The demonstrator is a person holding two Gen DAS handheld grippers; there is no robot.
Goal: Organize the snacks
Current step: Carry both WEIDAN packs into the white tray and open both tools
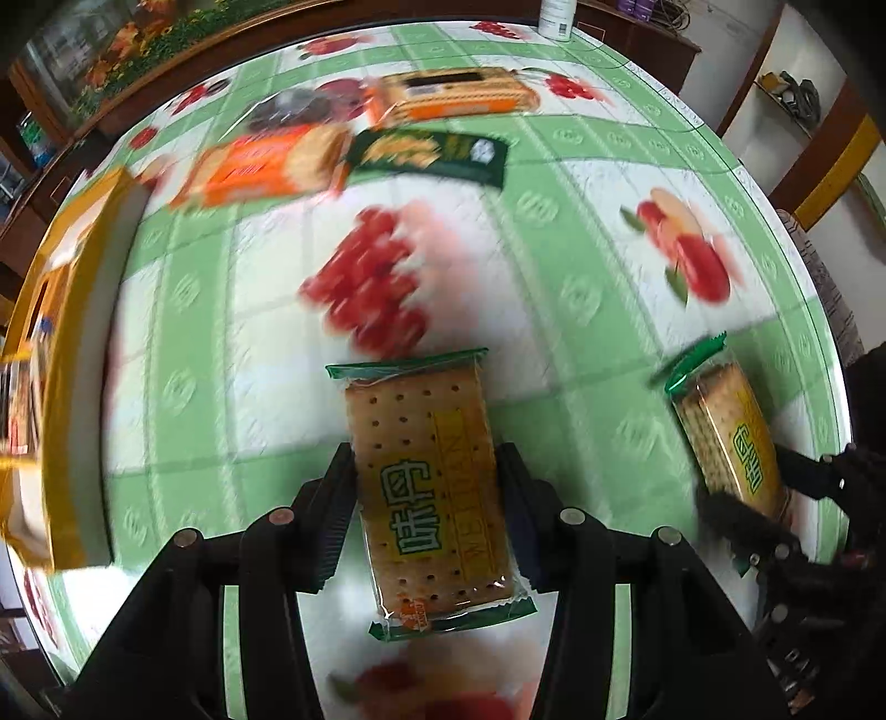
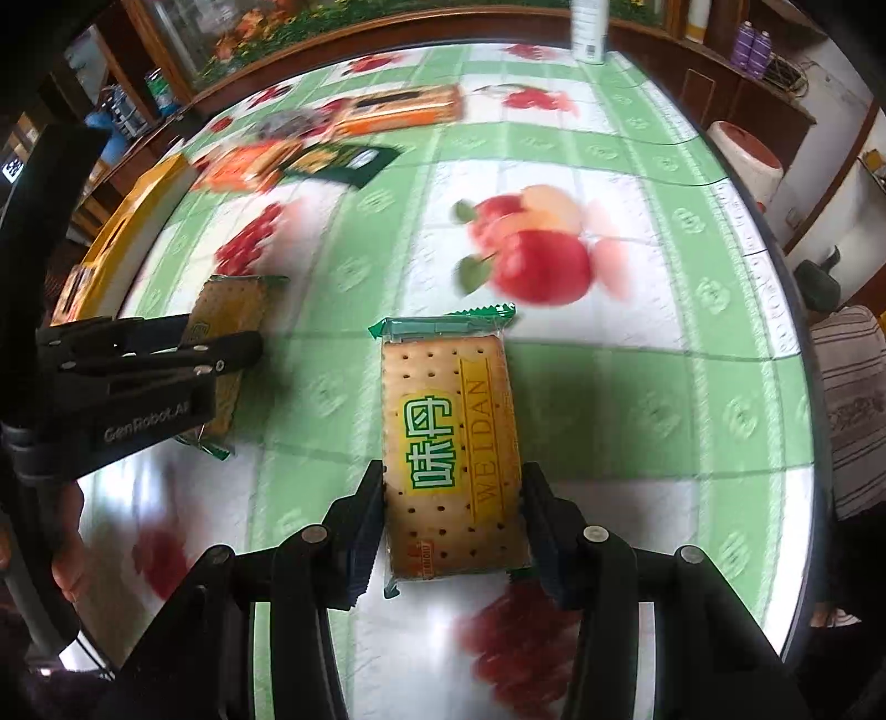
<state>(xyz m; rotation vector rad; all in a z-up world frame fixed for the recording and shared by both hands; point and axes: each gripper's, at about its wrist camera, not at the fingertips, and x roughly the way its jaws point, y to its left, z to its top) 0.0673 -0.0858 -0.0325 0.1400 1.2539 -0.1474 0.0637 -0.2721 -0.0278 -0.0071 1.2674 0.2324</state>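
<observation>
From your left wrist camera, your left gripper (image 1: 426, 498) is clamped on a cracker packet (image 1: 429, 487): both pads press its long edges, and the packet runs lengthwise between the fingers, its green crimped end sticking out ahead of the tips. It is lifted above the round table (image 1: 581, 232) with its green-and-white fruit-print cloth. Off to the right of this claw, your right gripper (image 1: 775, 498) shows at the rim, closed on a second cracker packet (image 1: 731, 432). Far ahead and a little left lie a dark green snack packet (image 1: 432, 155) and an orange biscuit packet (image 1: 266, 166), touching or nearly so; beyond them sits an orange biscuit box (image 1: 454, 97). At the far left edge stands a yellow box (image 1: 77, 354) with packets inside, though blur hides what they are. A white bottle (image 1: 556, 19) stands at the table's far edge.

From your right wrist camera, the right gripper (image 2: 451, 520) holds its own cracker packet (image 2: 451, 443) the same way, pads tight on both long sides, green end forward, clear of the cloth. To the left of this claw, the left gripper (image 2: 210, 354) hangs with its packet (image 2: 227, 332), and a bit of your hand (image 2: 69, 548) shows on its handle. Ahead and left you can see the green packet (image 2: 343, 160), the orange packet (image 2: 243, 163), the orange box (image 2: 398, 108) and the yellow box (image 2: 138, 221) at the table's left rim.
</observation>
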